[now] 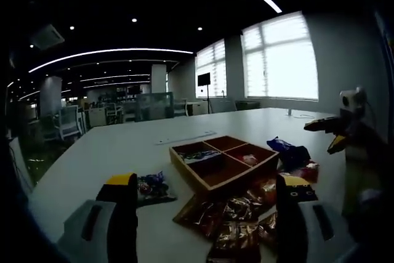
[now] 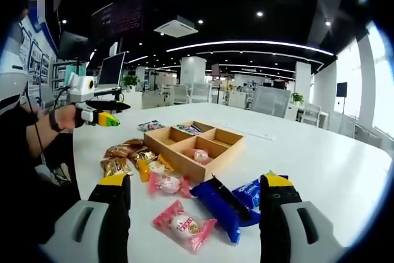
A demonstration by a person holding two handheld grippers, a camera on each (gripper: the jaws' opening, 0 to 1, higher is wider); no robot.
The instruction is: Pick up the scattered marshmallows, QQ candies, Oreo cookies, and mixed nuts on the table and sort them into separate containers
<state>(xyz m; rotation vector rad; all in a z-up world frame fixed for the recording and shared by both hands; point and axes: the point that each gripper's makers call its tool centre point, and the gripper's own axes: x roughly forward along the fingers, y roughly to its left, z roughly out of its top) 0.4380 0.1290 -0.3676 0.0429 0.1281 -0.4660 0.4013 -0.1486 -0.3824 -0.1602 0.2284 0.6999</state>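
You hold both tools spread and empty above the desk (image 2: pixel 320 164), the right tool (image 2: pixel 191 214) poised over pink marshmallow packets (image 2: pixel 183 226) (nearest the divided wooden tray (image 2: pixel 184 158)), the left tool (image 1: pixel 206 214) over brown nut packets (image 1: pixel 237 220).

White table (image 2: pixel 320 164), tan wooden tray (image 2: pixel 212 155), pink packets (image 2: pixel 183 226), blue packets (image 2: pixel 220 205), brown packets (image 1: pixel 231 214)

On the table (image 2: pixel 320 158), the divided tray (image 2: pixel 194 146) sits ahead of the right gripper (image 2: pixel 192 214), with one packet (image 2: pixel 200 155) in a near compartment. Between the jaws lie two wrapped sweets (image 2: pixel 183 226) and long packets (image 2: pixel 223 204). Ahead of the left gripper (image 1: pixel 206 214), a heap of packets (image 1: pixel 237 220) lies before the tray.
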